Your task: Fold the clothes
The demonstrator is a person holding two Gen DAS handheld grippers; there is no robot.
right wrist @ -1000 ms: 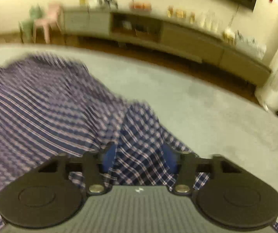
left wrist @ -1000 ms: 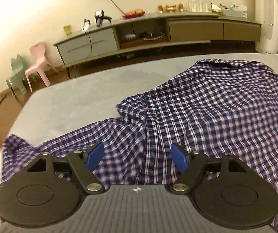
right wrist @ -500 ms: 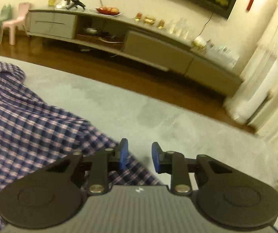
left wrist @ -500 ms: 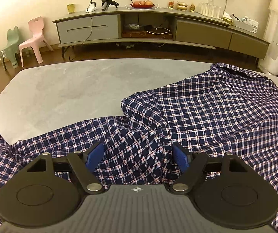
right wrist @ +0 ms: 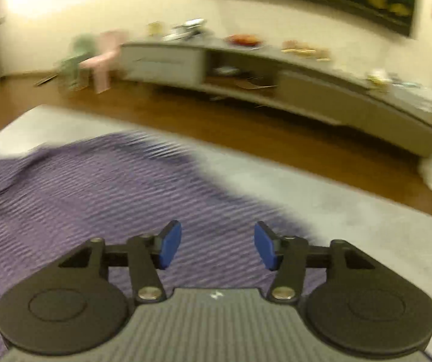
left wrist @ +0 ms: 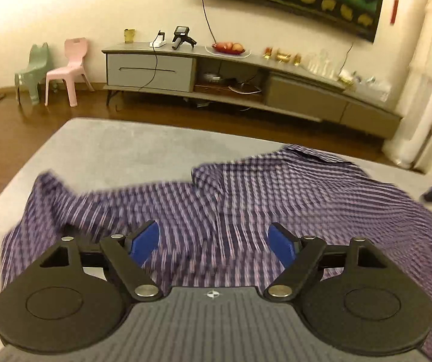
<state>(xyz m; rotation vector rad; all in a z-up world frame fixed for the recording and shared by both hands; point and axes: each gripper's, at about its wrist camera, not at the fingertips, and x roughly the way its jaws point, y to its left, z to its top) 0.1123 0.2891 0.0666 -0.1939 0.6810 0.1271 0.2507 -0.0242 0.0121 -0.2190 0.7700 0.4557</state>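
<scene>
Left tool (left wrist: 212,241) open, nothing between its pads, hovering above the shirt (left wrist: 246,205); right tool (right wrist: 217,246) also open and empty, over the shirt's right part near its edge. Shirt lies spread and rumpled on the grey table (left wrist: 119,147), one sleeve trailing off to the left, collar end away from the camera. Folding looks not yet started, fabric not flat. Risks: both views are motion-blurred, so a fast descent may land the pads on a wrinkle and pinch two layers at once, dragging the body along with the sleeve; grabbing mid-panel rather than at a seam or edge would likely give a crooked fold; the left sleeve sits near the table edge and could slide off if tugged. Left view shows the sleeve, the collar area and a dark blue blur at far right, probably the other tool, cannot tell for sure. Right view shows bare table to the right of the shirt's edge, which the left view hardly shows
</scene>
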